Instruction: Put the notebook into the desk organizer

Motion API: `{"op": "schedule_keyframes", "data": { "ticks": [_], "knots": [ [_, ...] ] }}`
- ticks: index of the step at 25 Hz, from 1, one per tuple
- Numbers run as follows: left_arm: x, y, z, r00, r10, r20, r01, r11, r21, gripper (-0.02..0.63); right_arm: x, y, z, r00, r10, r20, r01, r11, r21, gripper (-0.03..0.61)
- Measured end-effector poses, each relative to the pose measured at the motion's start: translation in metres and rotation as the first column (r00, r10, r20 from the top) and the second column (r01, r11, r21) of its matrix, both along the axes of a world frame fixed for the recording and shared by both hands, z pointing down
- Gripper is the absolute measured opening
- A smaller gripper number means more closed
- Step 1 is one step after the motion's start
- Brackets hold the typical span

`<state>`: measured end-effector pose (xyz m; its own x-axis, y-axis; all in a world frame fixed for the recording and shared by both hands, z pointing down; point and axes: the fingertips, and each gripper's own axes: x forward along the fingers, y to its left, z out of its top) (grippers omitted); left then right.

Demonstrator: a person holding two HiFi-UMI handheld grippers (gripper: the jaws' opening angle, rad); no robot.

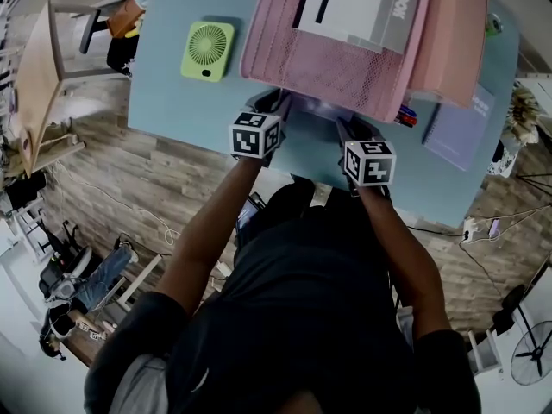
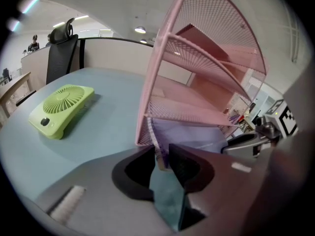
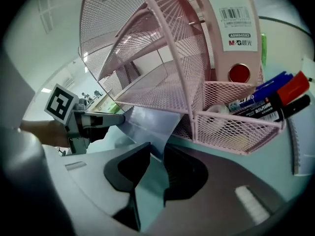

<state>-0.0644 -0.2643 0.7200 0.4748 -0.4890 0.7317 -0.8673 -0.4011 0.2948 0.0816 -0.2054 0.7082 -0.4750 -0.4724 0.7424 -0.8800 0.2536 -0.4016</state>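
A lavender spiral notebook [image 1: 315, 110] lies nearly flat, its far end under the lowest shelf of the pink mesh desk organizer [image 1: 345, 67]. My left gripper [image 2: 162, 163] is shut on the notebook's [image 2: 197, 136] spiral edge at the near left corner. My right gripper [image 3: 156, 154] is shut on the near right corner of the notebook's [image 3: 147, 124] cover. In the head view the left gripper [image 1: 280, 103] and the right gripper [image 1: 347, 129] sit side by side just in front of the organizer. Each gripper view also shows the other gripper across the notebook.
A green desk fan [image 1: 207, 50] lies left of the organizer on the blue desk [image 1: 172, 102]. Markers [image 3: 275, 100] fill the organizer's right side basket [image 3: 236, 127]. A second purple notebook [image 1: 459, 126] lies at the right. White books [image 1: 362, 7] rest in the organizer's top.
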Motion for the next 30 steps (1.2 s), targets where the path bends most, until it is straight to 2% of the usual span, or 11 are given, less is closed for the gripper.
{"op": "schedule_keyframes", "data": {
  "ticks": [9, 12, 17, 20, 24, 30],
  "knots": [
    [0.006, -0.017, 0.007, 0.999, 0.000, 0.033, 0.000, 1.000, -0.002, 0.156, 0.006, -0.013, 0.009, 0.999, 0.042, -0.016, -0.043, 0.999, -0.033, 0.087],
    [0.004, -0.018, 0.012, 0.998, -0.003, 0.066, 0.003, 1.000, 0.001, 0.167, 0.007, -0.015, 0.013, 0.998, 0.053, -0.025, -0.054, 0.998, -0.042, 0.089],
    [-0.001, -0.019, 0.014, 0.996, 0.004, 0.094, -0.005, 1.000, 0.011, 0.152, 0.009, -0.015, 0.016, 0.998, 0.051, -0.034, -0.052, 0.998, -0.047, 0.092],
    [-0.004, -0.017, 0.013, 0.995, 0.020, 0.101, -0.022, 1.000, 0.015, 0.152, 0.009, -0.015, 0.014, 0.998, 0.030, -0.063, -0.032, 0.999, -0.037, 0.101],
    [-0.010, -0.013, 0.009, 0.995, 0.024, 0.099, -0.026, 0.999, 0.024, 0.152, 0.015, -0.015, 0.009, 0.990, 0.015, -0.141, -0.015, 1.000, -0.001, 0.149],
    [-0.023, -0.002, -0.005, 0.996, 0.024, 0.089, -0.027, 0.999, 0.032, 0.152, 0.016, -0.008, -0.004, 0.983, 0.008, -0.182, 0.000, 0.999, 0.041, 0.169]
  ]
}}
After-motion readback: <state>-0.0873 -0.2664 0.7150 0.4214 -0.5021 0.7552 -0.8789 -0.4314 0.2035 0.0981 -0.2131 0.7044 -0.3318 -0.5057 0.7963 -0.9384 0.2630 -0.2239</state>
